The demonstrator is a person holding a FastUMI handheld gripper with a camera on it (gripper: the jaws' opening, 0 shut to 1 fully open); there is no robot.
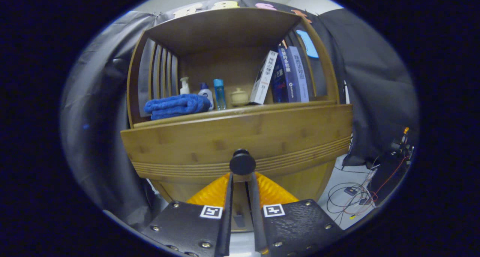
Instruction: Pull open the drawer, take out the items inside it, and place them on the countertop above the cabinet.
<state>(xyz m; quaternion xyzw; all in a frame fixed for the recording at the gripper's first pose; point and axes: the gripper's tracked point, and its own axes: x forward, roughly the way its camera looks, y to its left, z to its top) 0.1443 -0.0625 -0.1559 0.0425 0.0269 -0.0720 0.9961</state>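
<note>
Drawer [240,141] of a bamboo cabinet [225,28] fills the space just ahead of the tongs [242,180], whose fingers are nearly together under its round dark knob [242,162]; whether they pinch the stem I cannot tell. On the tabletop [210,114] above, a folded blue towel [176,105] lies toward the left edge, then a pump bottle [184,85], two small bottles [219,94] and a lidded pot [239,96]. Leaning books [290,75] carry Chinese titles too small to read. Cables [352,197] trail on the pale floor [337,174] at right.
</note>
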